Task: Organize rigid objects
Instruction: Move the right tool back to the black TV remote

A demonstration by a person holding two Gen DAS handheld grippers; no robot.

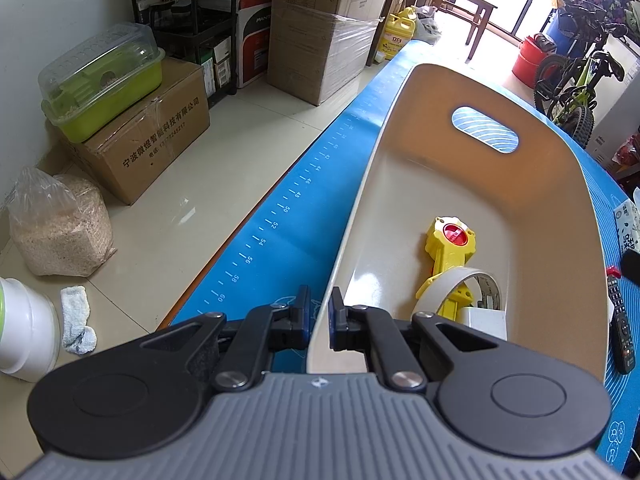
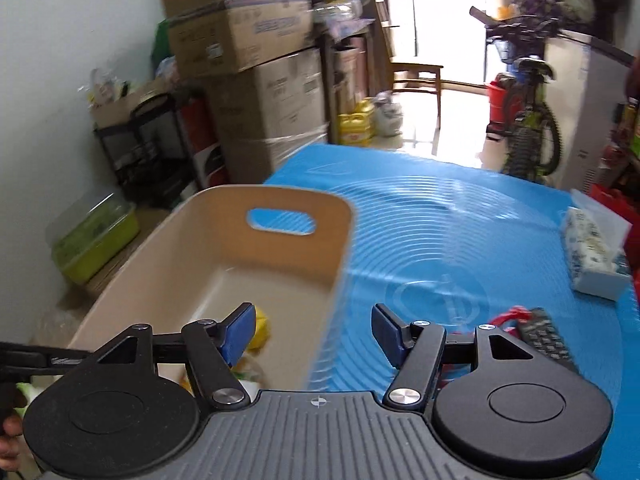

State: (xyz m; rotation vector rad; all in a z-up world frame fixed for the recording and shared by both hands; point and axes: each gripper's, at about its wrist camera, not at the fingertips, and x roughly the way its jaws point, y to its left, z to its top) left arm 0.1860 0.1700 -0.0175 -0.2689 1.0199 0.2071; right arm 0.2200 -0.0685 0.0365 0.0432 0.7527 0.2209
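Note:
A beige bin [image 1: 400,128] with handle cutouts stands on the blue mat [image 1: 280,216]. My left gripper [image 1: 319,320] is shut on the bin's near left rim, one finger inside and one outside. In the bin lie a yellow toy with a red button [image 1: 450,244], a roll of white tape [image 1: 460,284] and a white block [image 1: 486,320]. My right gripper [image 2: 314,334] is open and empty above the bin's right wall [image 2: 332,280]. A black remote [image 2: 550,340] with a red piece [image 2: 512,314] beside it lies on the mat to its right; the remote also shows in the left wrist view [image 1: 618,324].
A tissue pack [image 2: 592,256] lies on the mat at the right. On the floor to the left are cardboard boxes [image 1: 148,136], a green tub [image 1: 104,84], a bag of shavings [image 1: 60,228] and a white container [image 1: 24,328]. A bicycle [image 2: 528,120] stands beyond the table.

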